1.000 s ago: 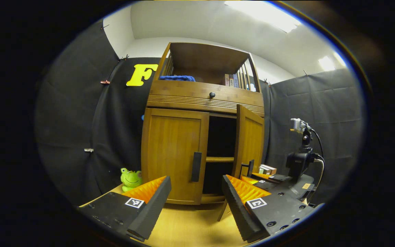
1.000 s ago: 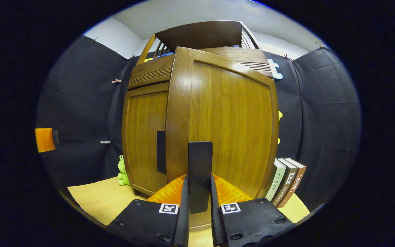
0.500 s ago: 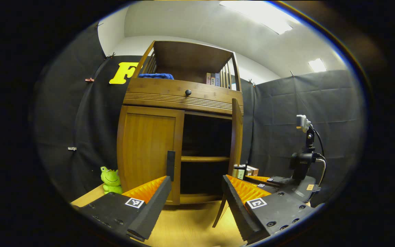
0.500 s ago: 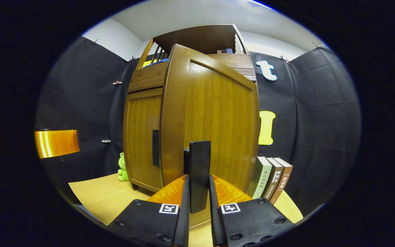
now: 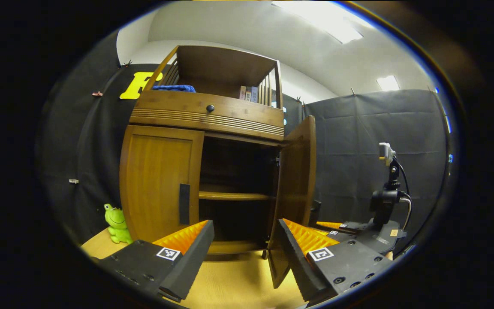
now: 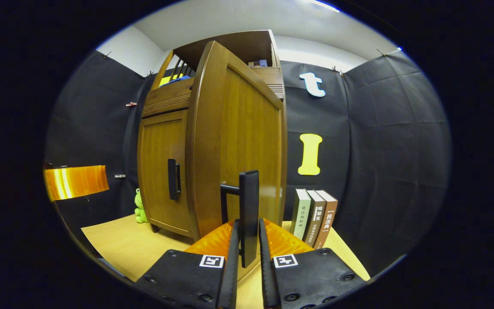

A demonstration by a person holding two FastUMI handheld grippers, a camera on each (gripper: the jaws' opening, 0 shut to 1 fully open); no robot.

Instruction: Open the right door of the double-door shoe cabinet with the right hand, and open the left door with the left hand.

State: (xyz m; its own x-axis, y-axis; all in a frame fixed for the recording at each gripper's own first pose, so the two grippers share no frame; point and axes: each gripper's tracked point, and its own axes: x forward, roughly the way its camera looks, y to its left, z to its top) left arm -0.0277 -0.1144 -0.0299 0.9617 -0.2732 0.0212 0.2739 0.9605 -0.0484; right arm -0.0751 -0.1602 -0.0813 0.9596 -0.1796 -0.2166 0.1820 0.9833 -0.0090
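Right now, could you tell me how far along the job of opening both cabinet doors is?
Done: the right door stands wide open, showing the shelf. In hand: the right gripper is clamped on that door's handle. Left: the left door is shut, its handle untouched, and the left gripper is open and empty.

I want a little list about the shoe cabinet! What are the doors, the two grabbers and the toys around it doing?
right door: swung wide open
right door handle: pinched by the right gripper
left door: shut, its handle untouched
left gripper: open, holding nothing, in front of the cabinet
inside: dark, one shelf showing
frog toy: on the table left of the cabinet
books: standing on the cabinet's right side
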